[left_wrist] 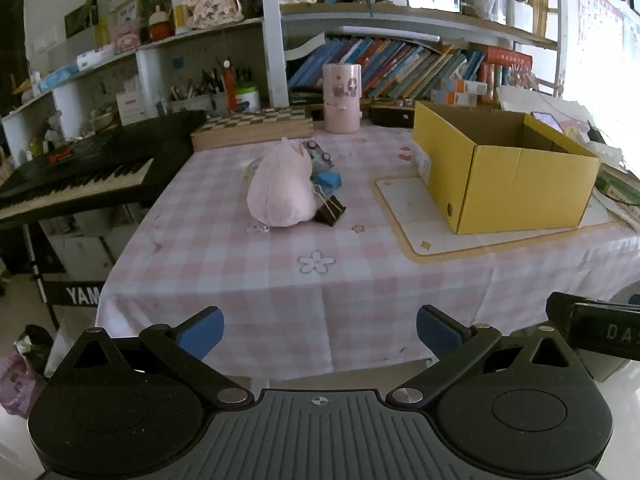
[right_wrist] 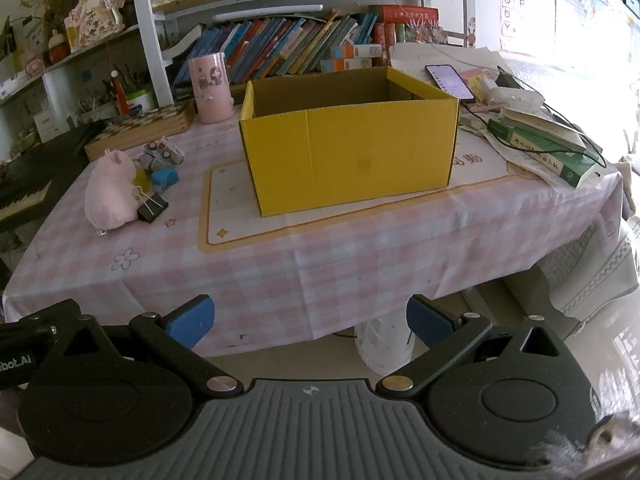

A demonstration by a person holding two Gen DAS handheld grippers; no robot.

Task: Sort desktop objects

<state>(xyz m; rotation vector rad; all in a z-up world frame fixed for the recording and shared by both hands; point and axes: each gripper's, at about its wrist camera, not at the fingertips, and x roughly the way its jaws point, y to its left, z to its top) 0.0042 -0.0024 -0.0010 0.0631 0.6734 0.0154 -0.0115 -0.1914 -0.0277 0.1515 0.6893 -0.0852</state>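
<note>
While both wait off the table's front edge:
left gripper (left_wrist: 319, 332): wide open, holding nothing
right gripper (right_wrist: 310, 322): wide open, holding nothing
yellow box (right_wrist: 352, 152): table's right side
pink plush (left_wrist: 280, 188): left side

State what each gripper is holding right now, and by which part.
Nothing is held. The left gripper and the right gripper both stand wide open short of the table's near edge, with only the checked tablecloth showing between their fingers.

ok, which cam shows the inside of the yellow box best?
Right wrist view: the yellow box sits nearly centred, and its open top shows the inner back and side walls. The floor stays hidden. In the left wrist view the box stands off to the right, showing less interior.
</note>
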